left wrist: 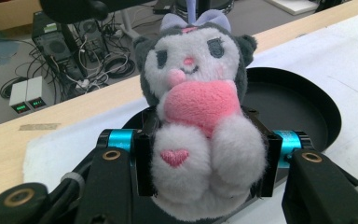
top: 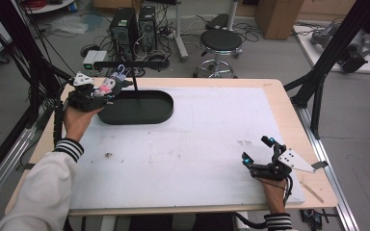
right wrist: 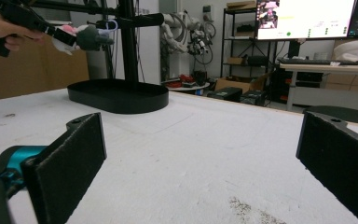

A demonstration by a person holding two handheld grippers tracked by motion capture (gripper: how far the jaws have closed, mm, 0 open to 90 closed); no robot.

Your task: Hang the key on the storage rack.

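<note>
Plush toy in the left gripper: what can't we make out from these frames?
- Plush toy: its underside and back, left gripper view, hidden by its own body and the left gripper.
- Purple loop on its head: whether it touches the stand's crossbar, high view, too small.
- Same loop, left gripper view: cut off by the top edge.
- Black tray: near-left part, high view, behind gripper and toy.

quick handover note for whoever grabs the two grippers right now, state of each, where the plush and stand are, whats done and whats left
Left gripper: fingers shut on the plush toy, clamped at its lower body, held in the air beside the stand's post, over the left end of the black oval tray.
Right gripper: open, holding nothing, low over the white mat near the table's front right.
Stand: crossbar above the tray.
Done: plush picked up and brought to the stand.
Left: likely hanging the toy's purple loop on the crossbar; whether it is already hooked is unclear.
</note>
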